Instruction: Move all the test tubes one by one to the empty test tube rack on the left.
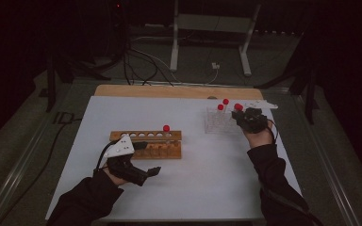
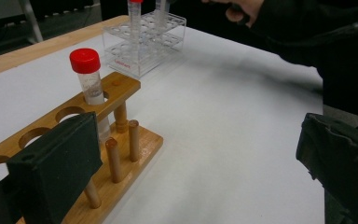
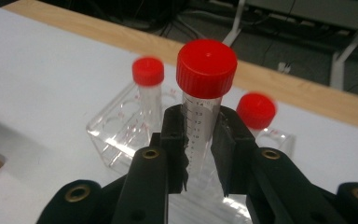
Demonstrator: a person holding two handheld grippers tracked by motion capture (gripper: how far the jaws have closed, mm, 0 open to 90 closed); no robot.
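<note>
left gripper [image 2: 205, 163] fingers apart | red-capped tube [image 2: 91, 79] upright in wooden rack [image 2: 121, 88] (end hole) | clear rack [image 2: 144, 46] beyond

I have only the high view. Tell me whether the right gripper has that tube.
Observer: Yes. In the right gripper view the right gripper is clamped on the tube just under its red cap.
Operator: Report the left gripper.
Observer: The left gripper is open, one jaw beside the wooden rack.
Operator: Say what the wooden rack holds.
Observer: One capped tube, in its end hole.
</note>
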